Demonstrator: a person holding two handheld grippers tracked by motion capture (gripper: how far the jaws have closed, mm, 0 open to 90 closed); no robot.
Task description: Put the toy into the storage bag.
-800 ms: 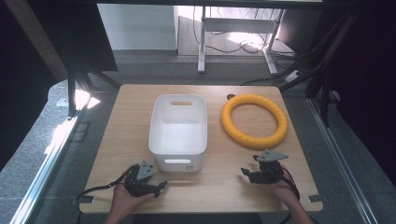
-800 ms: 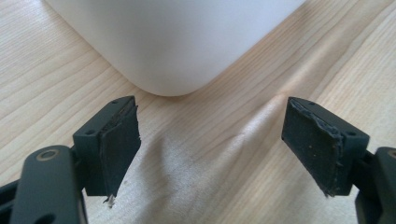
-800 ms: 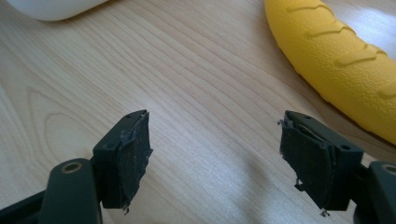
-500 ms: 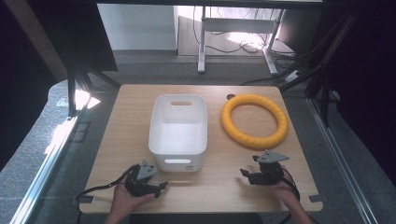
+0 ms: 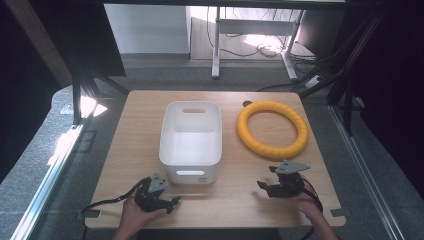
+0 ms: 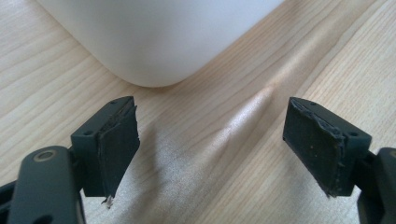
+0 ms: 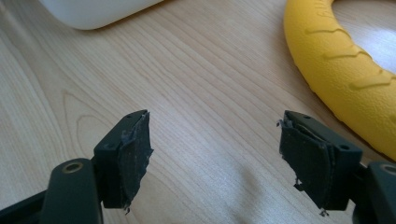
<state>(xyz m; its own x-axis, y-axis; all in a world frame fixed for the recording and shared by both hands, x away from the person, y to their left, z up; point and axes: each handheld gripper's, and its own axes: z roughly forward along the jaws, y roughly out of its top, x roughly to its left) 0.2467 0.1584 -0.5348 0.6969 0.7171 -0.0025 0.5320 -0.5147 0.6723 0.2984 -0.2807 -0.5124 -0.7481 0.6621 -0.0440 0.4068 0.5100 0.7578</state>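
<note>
A white plastic bin (image 5: 191,141) stands empty in the middle of the wooden table (image 5: 130,145). To its right lies a yellow ring (image 5: 272,128). My left gripper (image 5: 175,201) rests low on the table near the bin's front left corner, open with nothing between its pads. The bin's rounded corner (image 6: 154,42) shows just ahead of that gripper (image 6: 212,149). My right gripper (image 5: 261,186) sits at the front right, open and empty, a little in front of the ring. In the right gripper view, the ring (image 7: 345,60) curves past the gripper (image 7: 215,156) at upper right.
The table's front edge runs just behind both hands. Bare wood lies between the two grippers. A bin corner (image 7: 93,11) shows at upper left of the right gripper view. Beyond the table's far edge stands a desk frame (image 5: 250,35) with cables on the floor.
</note>
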